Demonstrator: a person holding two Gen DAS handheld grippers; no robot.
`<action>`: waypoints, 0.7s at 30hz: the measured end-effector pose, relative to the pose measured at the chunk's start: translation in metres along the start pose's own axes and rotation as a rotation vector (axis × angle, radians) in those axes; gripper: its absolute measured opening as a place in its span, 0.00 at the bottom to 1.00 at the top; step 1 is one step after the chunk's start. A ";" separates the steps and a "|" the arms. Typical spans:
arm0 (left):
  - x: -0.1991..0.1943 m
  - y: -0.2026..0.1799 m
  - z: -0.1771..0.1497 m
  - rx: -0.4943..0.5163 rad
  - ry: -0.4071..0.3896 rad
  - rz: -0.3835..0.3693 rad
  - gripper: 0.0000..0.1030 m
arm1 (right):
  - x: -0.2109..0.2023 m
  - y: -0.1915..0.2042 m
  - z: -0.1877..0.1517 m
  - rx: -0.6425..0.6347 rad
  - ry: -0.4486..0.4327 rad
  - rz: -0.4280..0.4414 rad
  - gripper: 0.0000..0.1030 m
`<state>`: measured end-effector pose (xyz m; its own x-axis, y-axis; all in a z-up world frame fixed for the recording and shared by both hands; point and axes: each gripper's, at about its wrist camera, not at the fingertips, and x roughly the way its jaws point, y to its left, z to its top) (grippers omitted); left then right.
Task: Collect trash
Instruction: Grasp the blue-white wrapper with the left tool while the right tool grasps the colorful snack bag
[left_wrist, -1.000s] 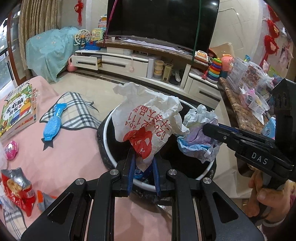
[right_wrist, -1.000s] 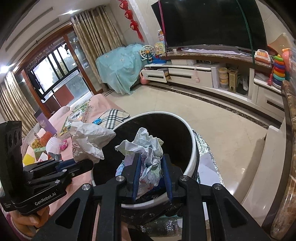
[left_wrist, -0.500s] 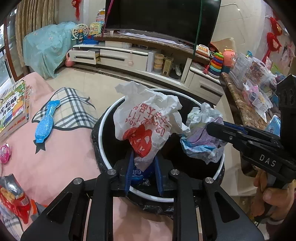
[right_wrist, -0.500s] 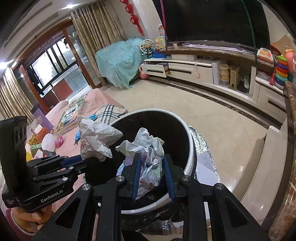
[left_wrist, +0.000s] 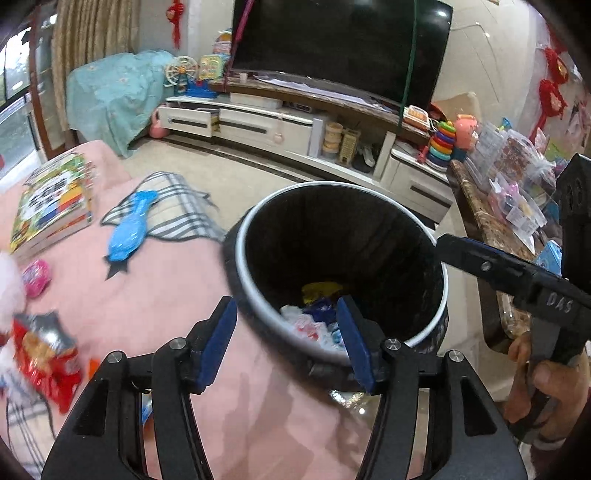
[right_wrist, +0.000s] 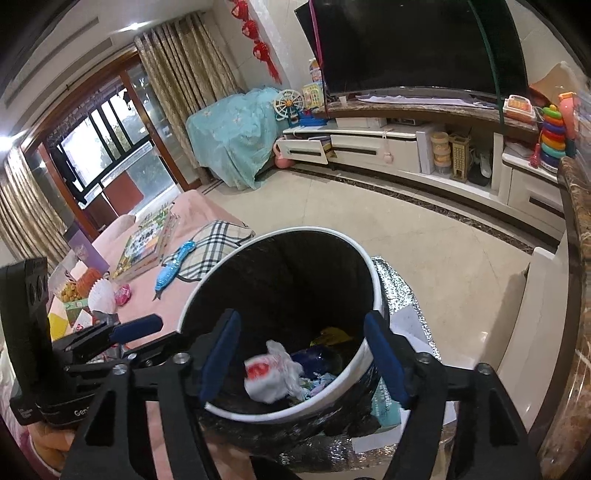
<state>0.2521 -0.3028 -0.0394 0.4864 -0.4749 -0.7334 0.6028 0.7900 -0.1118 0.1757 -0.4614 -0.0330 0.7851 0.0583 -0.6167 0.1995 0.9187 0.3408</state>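
A round black trash bin with a white rim (left_wrist: 376, 192) (right_wrist: 375, 280) stands beside the pink-covered table. My left gripper (left_wrist: 286, 334) is open and empty over the bin's near rim. My right gripper (right_wrist: 301, 350) is open and empty above the bin mouth. A white plastic bag with red print (right_wrist: 271, 374) (left_wrist: 304, 325) lies inside the bin with crumpled paper, a blue wrapper and a yellow scrap. A red snack packet (left_wrist: 46, 354) lies on the table at lower left.
On the pink tablecloth (left_wrist: 155, 295) lie a blue fish-shaped toy (left_wrist: 127, 230), a picture book (left_wrist: 53, 205) and a pink candy (left_wrist: 35, 277). A marble counter with packets (left_wrist: 491, 221) is to the right. A TV cabinet (right_wrist: 388, 147) stands across the floor.
Both grippers opened and let go of their trash. The white bag and the crumpled paper dropped into the bin. The left view swung slightly right.
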 end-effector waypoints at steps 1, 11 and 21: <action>-0.006 0.004 -0.006 -0.012 -0.009 0.003 0.56 | -0.003 0.002 -0.002 0.006 -0.007 0.006 0.84; -0.057 0.045 -0.048 -0.114 -0.093 0.076 0.63 | -0.021 0.032 -0.025 0.027 -0.048 0.074 0.91; -0.086 0.093 -0.089 -0.199 -0.092 0.155 0.66 | -0.017 0.089 -0.057 -0.063 -0.018 0.132 0.93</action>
<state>0.2102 -0.1534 -0.0460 0.6240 -0.3681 -0.6893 0.3848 0.9125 -0.1390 0.1465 -0.3583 -0.0326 0.8126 0.1734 -0.5564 0.0571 0.9264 0.3721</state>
